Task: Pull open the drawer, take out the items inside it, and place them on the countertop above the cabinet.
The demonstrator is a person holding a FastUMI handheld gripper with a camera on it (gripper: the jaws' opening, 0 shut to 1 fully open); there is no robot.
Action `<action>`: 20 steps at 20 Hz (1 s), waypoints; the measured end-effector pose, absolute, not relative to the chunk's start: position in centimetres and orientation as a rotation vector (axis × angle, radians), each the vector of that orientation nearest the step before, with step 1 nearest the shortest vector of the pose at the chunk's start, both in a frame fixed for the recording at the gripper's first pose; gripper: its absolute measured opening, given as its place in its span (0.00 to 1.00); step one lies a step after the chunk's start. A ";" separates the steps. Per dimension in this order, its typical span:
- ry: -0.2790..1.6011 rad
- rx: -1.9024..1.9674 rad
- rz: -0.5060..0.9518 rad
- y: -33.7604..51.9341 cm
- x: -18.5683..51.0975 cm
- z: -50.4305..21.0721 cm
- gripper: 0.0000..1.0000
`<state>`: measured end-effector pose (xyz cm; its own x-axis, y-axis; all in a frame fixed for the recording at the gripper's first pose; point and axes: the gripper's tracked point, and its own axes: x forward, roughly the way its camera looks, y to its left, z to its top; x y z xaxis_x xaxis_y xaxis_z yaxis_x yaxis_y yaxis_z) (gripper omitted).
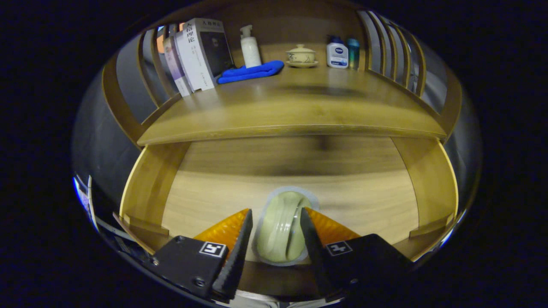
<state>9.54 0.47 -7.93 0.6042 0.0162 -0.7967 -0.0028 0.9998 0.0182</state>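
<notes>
The wooden drawer [205,201] stands pulled open under the cabinet's countertop [291,111]. A pale green rounded item in a clear wrap [280,226] lies between my fingers, over the front part of the drawer floor. My gripper [276,211] has one finger against each side of the item and looks shut on it. Whether the item rests on the drawer floor or is lifted off it is unclear. The rest of the drawer floor beyond the fingers is bare wood.
At the back of the countertop stand leaning books [199,53], a white pump bottle [250,47], a folded blue cloth [252,71], a lidded cup on a saucer [301,55] and two small bottles [342,53]. Slatted wooden rails [389,47] fence both sides. Drawer walls [432,179] flank the item.
</notes>
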 end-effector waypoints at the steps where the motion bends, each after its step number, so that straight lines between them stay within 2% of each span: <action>1: 0.938 0.011 0.013 0.4 9.3 -8.3 0.66; 3: 0.931 -0.016 -0.001 -0.1 9.8 -8.2 0.54; 6: 0.932 0.013 0.000 -0.3 10.0 -8.4 0.22; 10: 0.909 0.015 0.010 -0.3 10.1 -7.7 0.16; 20: 0.787 -0.061 0.048 0.0 9.7 -0.9 0.14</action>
